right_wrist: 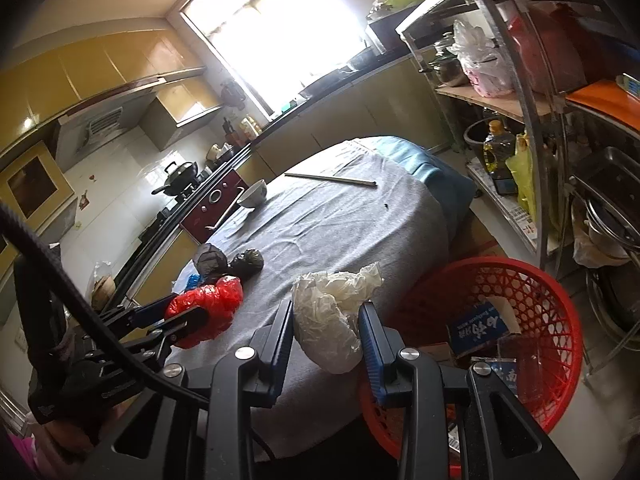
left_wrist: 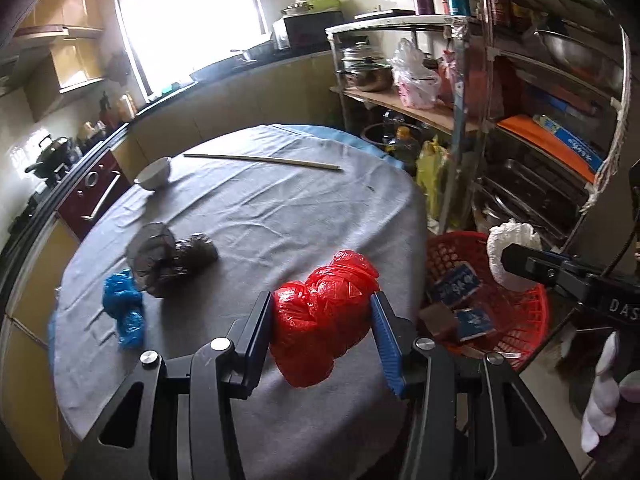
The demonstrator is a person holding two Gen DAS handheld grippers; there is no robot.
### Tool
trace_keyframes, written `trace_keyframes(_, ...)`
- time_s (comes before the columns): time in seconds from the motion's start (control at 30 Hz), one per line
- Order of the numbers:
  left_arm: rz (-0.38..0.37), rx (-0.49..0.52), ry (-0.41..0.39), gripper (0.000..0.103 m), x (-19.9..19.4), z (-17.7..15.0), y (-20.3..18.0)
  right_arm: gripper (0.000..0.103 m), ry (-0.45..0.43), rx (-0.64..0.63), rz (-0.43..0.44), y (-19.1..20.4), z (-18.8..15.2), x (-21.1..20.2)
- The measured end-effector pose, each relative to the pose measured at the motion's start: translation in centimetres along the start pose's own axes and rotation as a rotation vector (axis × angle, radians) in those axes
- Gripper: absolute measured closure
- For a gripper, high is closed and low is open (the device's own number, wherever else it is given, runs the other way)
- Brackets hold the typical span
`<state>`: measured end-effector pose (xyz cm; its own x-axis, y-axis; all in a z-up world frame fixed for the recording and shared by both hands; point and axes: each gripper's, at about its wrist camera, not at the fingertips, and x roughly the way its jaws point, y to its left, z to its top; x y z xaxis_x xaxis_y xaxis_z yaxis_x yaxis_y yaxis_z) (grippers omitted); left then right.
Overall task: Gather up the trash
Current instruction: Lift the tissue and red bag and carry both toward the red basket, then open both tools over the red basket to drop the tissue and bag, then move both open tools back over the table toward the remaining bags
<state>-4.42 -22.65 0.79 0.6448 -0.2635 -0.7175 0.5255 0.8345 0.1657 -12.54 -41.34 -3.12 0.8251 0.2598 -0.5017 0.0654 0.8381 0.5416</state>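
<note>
My left gripper (left_wrist: 322,324) is shut on a crumpled red plastic bag (left_wrist: 324,316), held above the grey-clothed table (left_wrist: 260,208) near its right edge. My right gripper (right_wrist: 326,332) is shut on a crumpled white plastic bag (right_wrist: 332,320), held over the table's edge beside the red basket (right_wrist: 560,360). In the left wrist view the white bag (left_wrist: 508,252) hangs above that red basket (left_wrist: 520,320), which holds blue packets and a brown piece. On the table lie a dark plastic wad (left_wrist: 168,256) and a blue bag (left_wrist: 124,312). The right wrist view shows the left gripper (right_wrist: 176,320) with the red bag (right_wrist: 208,304).
A white bowl (left_wrist: 154,174) and a pair of chopsticks (left_wrist: 264,160) lie at the table's far side. A metal shelf rack (left_wrist: 540,120) full of pots and bags stands right of the basket. Kitchen counters and a stove (right_wrist: 180,184) run along the left.
</note>
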Motion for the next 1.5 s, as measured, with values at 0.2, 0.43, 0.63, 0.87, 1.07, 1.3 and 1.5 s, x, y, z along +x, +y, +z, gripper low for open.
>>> trace_keyframes(0.2,-0.068,-0.004,0.009,0.053,0.4,0.2,-0.8,0.068,-0.003,0.031,-0.024,-1.7,-0.4,-0.6)
trace_keyframes(0.43,-0.155,0.001,0.011,0.053,0.9,1.0,-2.1,0.068,-0.013,0.073,-0.059,-3.8,-0.6,-1.6)
trace_keyframes(0.63,-0.218,0.046,0.006,0.052,1.6,1.9,-4.5,0.068,-0.028,0.106,-0.087,-5.6,-0.3,-2.4)
trace_keyframes(0.87,-0.265,0.099,0.042,0.050,2.6,2.0,-6.9,0.068,-0.022,0.157,-0.114,-7.6,-0.5,-2.6)
trace_keyframes(1.07,-0.272,0.138,0.058,0.045,3.2,1.9,-8.4,0.065,0.001,0.215,-0.115,-9.0,-0.7,-2.5)
trace_keyframes(1.3,-0.266,0.120,0.071,0.044,3.4,1.4,-7.2,0.059,-0.015,0.230,-0.117,-9.5,-0.5,-2.9)
trace_keyframes(1.5,-0.223,0.054,0.108,0.043,3.5,-0.2,-3.8,0.052,-0.034,0.232,-0.115,-9.1,0.0,-3.2)
